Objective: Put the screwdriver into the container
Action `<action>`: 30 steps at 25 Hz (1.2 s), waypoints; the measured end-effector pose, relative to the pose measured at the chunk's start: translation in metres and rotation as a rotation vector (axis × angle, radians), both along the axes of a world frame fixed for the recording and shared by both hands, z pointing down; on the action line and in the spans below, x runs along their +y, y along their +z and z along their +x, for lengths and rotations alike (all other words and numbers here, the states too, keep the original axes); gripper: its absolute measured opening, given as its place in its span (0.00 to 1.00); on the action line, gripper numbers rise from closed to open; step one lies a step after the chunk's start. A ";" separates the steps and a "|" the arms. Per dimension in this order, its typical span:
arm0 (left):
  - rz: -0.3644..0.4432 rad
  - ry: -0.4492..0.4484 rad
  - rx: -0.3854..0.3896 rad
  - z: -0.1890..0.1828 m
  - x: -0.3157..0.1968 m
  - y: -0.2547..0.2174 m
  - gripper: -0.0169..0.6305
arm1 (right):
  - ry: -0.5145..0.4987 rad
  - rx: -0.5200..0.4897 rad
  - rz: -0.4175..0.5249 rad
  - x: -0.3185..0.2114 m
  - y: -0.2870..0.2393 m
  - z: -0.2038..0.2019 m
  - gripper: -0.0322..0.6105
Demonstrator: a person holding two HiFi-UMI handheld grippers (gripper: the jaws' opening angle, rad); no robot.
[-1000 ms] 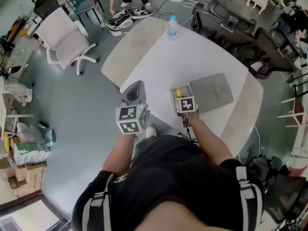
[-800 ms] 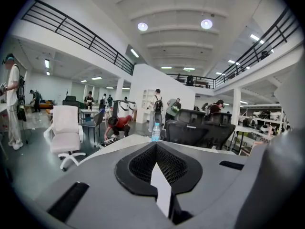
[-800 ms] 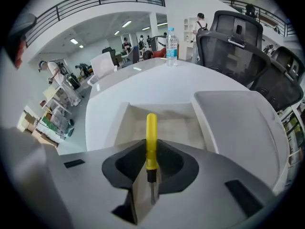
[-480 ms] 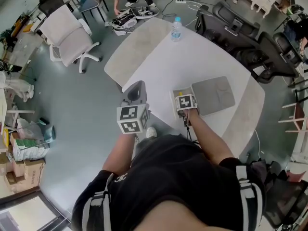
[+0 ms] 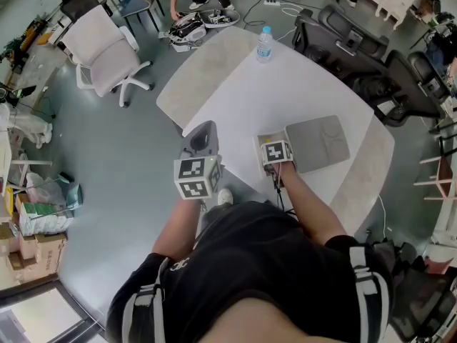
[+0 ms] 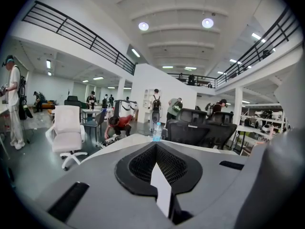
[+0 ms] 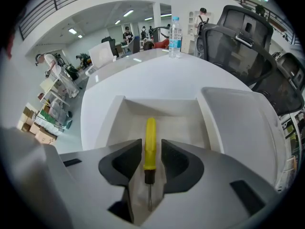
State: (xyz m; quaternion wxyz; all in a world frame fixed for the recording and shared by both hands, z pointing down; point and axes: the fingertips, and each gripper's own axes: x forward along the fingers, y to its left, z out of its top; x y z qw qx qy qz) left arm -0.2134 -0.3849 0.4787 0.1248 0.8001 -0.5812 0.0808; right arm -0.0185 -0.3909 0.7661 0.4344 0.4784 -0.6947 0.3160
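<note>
A: Grey floor, big open office hall, people and desks well back. White bench [image 5: 285,84] in the middle, black office chairs [image 5: 357,41] along its far side, water bottle [image 5: 265,43] near the far edge.
B: Container?
A: White open container [image 7: 112,123] at the near edge. What looks like its lid [image 7: 238,128] sits just beside it on the right.
B: Screwdriver?
A: Yellow-handled screwdriver [image 7: 149,128] is within the container's walls, long axis in line with the right claw [image 7: 151,140]. Handle points away, blade tip points back at the claw. Can't tell if it's resting on the bottom yet.
B: Claws?
A: Right claw straddles the handle, jaws opening, slim gap each side, pads not pressing. Left claw [image 6: 157,171] is closed, empty, off the bench edge, well apart. My guess: right backs out straight along that axis so it doesn't drag the blade.
</note>
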 end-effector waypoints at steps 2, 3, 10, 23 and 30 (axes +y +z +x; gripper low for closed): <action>0.002 0.006 -0.002 0.001 0.000 0.000 0.03 | 0.016 -0.015 0.025 0.001 -0.012 -0.001 0.26; 0.004 0.008 -0.002 0.002 -0.001 -0.001 0.03 | 0.024 -0.059 0.030 0.003 -0.020 -0.008 0.27; 0.018 0.034 0.003 0.016 -0.005 -0.004 0.03 | 0.047 -0.189 0.305 -0.011 -0.104 -0.007 0.28; 0.044 0.146 0.005 0.062 -0.018 -0.010 0.03 | 0.101 -0.324 1.072 -0.006 -0.315 0.035 0.07; 0.055 0.189 0.014 0.082 -0.018 -0.013 0.03 | 0.141 -0.285 1.153 0.017 -0.344 0.058 0.07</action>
